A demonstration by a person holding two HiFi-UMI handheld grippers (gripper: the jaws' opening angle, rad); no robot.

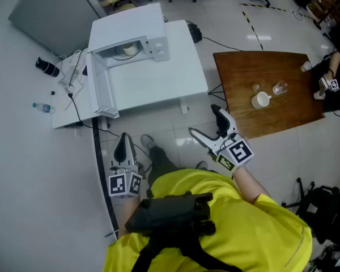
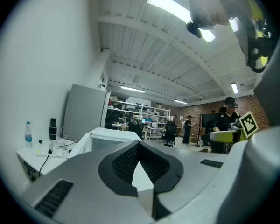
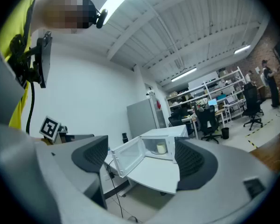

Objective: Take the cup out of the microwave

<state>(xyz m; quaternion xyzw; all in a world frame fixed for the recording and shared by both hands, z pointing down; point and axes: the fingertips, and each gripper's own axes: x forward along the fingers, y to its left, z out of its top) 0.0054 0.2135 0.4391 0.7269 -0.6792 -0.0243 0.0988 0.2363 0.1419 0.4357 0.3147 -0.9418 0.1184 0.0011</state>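
My right claw [image 1: 204, 120] is spread wide with nothing in it, left claw [image 1: 123, 146] pinched closed and empty. Far ahead, the cup [image 3: 161, 148], cream I think, sits inside the microwave [image 3: 168, 133], door [image 3: 128, 157] swung out.

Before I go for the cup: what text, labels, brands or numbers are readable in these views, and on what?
No words or numbers can be read in any view.
Cubes on the left tongs and right tongs: black-and-white square patterns only, no letters.
Microwave control panel: no legible print.
Water bottle label: too small to read.
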